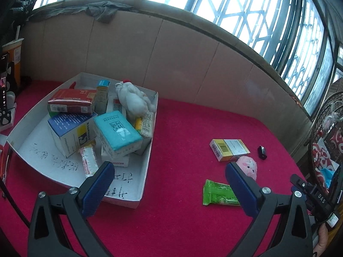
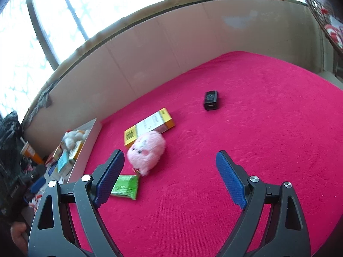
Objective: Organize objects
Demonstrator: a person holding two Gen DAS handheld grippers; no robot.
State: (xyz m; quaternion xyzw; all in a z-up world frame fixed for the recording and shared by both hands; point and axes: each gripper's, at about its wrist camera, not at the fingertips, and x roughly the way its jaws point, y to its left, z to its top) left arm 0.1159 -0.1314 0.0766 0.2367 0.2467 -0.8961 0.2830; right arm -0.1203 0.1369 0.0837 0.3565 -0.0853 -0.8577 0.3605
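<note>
A white cardboard tray (image 1: 137, 184) on the red cloth holds several medicine boxes, among them a teal box (image 1: 116, 130), and a white plush toy (image 1: 133, 99). To its right lie a yellow-and-white box (image 1: 229, 148), a pink plush pig (image 1: 248, 166), a green packet (image 1: 218, 192) and a small black charger (image 1: 262, 152). My left gripper (image 1: 169, 177) hangs open over the tray's near right corner, empty. My right gripper (image 2: 170, 167) is open and empty too, with the pink pig (image 2: 146, 152) just beyond its left finger, the green packet (image 2: 126, 185) beside it, the yellow box (image 2: 150, 126) and charger (image 2: 211, 100) farther off.
A beige padded wall (image 1: 171, 60) with windows above borders the red cloth (image 1: 182, 224) at the back. An orange cup (image 1: 15, 60) and a phone on a stand (image 1: 4, 81) are at the far left. A wire basket (image 1: 323, 145) stands at the right. The other gripper's body (image 1: 315, 197) shows at the right edge.
</note>
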